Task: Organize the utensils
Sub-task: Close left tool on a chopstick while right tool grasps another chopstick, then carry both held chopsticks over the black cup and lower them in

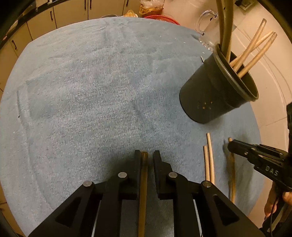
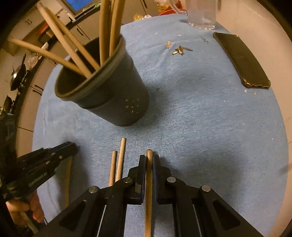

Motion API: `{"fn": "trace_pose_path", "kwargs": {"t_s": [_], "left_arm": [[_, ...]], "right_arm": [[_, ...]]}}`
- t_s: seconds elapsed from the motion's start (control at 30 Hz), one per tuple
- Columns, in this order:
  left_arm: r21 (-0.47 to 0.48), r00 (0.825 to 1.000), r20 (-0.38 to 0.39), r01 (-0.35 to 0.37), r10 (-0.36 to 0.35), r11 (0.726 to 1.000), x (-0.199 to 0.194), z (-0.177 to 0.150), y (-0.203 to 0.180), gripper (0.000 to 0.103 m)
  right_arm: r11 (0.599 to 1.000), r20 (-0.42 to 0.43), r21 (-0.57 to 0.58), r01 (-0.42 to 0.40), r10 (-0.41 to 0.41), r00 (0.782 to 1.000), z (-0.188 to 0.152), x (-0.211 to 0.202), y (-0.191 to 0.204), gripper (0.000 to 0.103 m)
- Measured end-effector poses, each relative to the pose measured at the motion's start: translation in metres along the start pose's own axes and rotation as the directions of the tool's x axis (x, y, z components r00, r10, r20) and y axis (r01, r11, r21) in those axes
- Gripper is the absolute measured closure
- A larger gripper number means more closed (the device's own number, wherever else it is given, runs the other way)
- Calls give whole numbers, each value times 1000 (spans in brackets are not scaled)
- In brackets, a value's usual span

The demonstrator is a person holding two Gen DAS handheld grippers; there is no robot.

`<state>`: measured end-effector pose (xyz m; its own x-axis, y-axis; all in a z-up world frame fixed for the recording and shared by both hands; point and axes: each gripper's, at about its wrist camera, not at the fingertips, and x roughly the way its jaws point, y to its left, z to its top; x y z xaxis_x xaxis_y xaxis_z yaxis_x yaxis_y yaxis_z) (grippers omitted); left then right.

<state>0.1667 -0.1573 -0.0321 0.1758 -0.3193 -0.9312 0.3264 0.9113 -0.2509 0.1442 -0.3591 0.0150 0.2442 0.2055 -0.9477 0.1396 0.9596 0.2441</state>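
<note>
A dark holder cup (image 1: 209,94) stands on the blue cloth with several chopsticks (image 1: 253,49) in it; it also shows in the right wrist view (image 2: 116,102). My left gripper (image 1: 147,155) has a brown chopstick (image 1: 143,191) lying between its fingers, with a small gap on the right side. My right gripper (image 2: 149,158) is shut on another brown chopstick (image 2: 148,191). Two pale chopsticks (image 2: 117,164) lie on the cloth between the grippers, also seen in the left wrist view (image 1: 209,160). The right gripper shows in the left wrist view (image 1: 230,145), the left one in the right wrist view (image 2: 72,146).
A dark phone (image 2: 240,60) lies on the cloth at the far right. A clear glass mug (image 2: 201,16) stands at the back edge. Small seed husks (image 2: 179,50) lie near it. A red basket (image 1: 161,19) and cabinets sit beyond the table.
</note>
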Motion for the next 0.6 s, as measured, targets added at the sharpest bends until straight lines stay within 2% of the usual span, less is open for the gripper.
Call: {"fn": "trace_pose_path", "kwargs": {"t_s": [0.03,0.13,0.27,0.37,0.6], "left_arm": [[1,1000,0,-5,5,1000,0,1,1,96],[-7,1000,-2,8,-8,1000,1,7,5,96],[-41,1000,12,16,-16,999,-4,-2,12,96],[-74,996,60,63,-59,995,-18,-11,20,96],[-123,981,175,105,-83,987,-67,-29,30,96]], "right_arm": [[1000,3,1,-1,1,1000,0,-3,-1,95],[1000,10,3,-10,10,1000,-2,-12,-6,95],[1000,31,-6,-25,25,999,-6,-32,-8,95],[999,62,-23,-40,41,997,-14,-53,-10,95],[995,161,-72,-68,79,984,-20,-102,-5,95]]}}
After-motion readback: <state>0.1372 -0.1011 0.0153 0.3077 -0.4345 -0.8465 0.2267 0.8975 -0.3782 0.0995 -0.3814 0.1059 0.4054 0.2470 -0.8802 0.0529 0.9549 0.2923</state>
